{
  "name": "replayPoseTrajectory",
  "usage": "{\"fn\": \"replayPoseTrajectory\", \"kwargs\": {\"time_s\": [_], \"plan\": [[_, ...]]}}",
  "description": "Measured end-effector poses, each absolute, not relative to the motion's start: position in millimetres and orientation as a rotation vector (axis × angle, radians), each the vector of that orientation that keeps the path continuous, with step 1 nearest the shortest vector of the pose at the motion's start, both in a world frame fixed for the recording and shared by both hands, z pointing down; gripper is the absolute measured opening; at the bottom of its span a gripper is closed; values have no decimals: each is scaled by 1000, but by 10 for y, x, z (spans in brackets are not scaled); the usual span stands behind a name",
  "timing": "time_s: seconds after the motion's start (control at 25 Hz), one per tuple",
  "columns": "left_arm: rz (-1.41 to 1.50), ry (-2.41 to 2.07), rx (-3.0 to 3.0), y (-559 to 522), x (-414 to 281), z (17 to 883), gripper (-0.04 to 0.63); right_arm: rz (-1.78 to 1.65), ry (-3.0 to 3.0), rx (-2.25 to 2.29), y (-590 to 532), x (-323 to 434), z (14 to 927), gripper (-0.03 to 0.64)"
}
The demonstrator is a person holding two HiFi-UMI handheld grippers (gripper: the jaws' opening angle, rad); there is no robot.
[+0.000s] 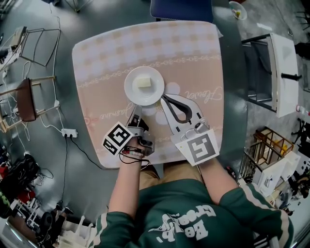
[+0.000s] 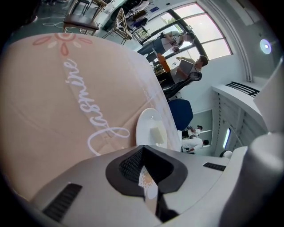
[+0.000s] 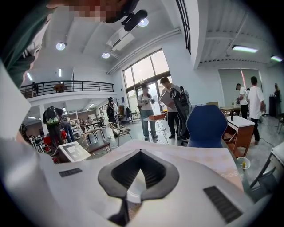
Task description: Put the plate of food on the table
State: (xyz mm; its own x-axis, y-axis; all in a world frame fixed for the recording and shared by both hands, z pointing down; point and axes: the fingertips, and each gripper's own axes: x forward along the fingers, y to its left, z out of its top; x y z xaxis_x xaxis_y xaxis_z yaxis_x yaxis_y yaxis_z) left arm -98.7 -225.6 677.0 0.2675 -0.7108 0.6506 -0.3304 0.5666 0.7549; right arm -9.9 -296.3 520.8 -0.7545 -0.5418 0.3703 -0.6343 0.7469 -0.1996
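A white plate with a pale block of food rests at the middle of the table, which has a pink patterned cloth. My left gripper sits just short of the plate's near-left rim, apart from it, jaws shut with nothing between them. In the left gripper view the plate and food lie beyond the closed left gripper. My right gripper is shut, its tips at the plate's near-right rim; contact cannot be told. In the right gripper view the right gripper hides the plate.
A blue chair stands at the table's far side. On the floor to the left are a power strip with cables and a wooden chair. A white cabinet stands to the right. People stand beyond the table.
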Motion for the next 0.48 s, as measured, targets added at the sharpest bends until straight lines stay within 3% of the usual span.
{"fn": "replayPoseTrajectory", "kwargs": {"time_s": [0.48], "plan": [[-174, -1355, 1392, -2426, -935, 6060, 9, 370, -2669, 912, -2881, -50, 4758, 15]]}}
